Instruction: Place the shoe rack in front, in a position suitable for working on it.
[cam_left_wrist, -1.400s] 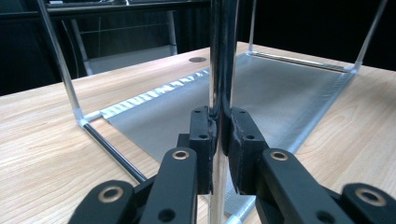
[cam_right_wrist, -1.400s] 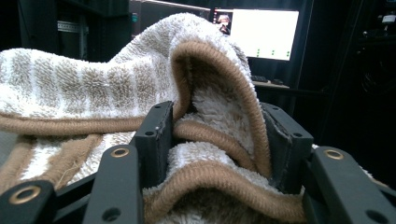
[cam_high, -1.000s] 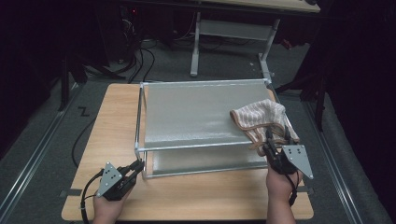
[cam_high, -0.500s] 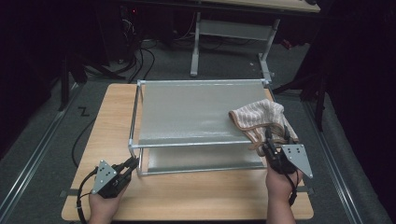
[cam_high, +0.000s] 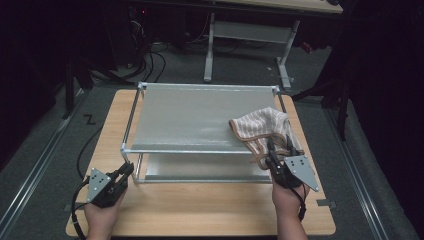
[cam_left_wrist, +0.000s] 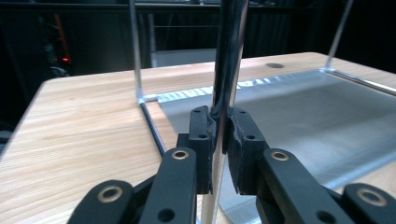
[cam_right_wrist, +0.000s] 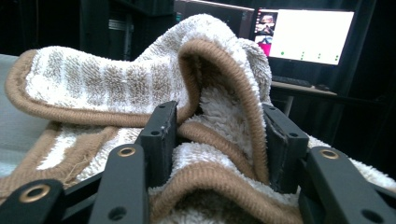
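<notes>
On the wooden desk (cam_high: 200, 210) stands a two-tier metal rack (cam_high: 200, 120). At its right front corner lies a crumpled striped brown-and-white towel (cam_high: 260, 130); the right tool (cam_high: 278, 150) has its jaws spread around a fold of it. The left tool (cam_high: 125, 172) is pinching the rack's near-left upright post (cam_left_wrist: 226, 70).

Bare table (cam_high: 200, 210) lies between both hands; rack (cam_high: 200, 120) and towel (cam_high: 260, 130) block beyond.

Beyond the worktop's (cam_high: 210, 205) far edge stands a white-legged desk (cam_high: 247, 37); a lit monitor (cam_right_wrist: 306, 35) glows nearby.
</notes>
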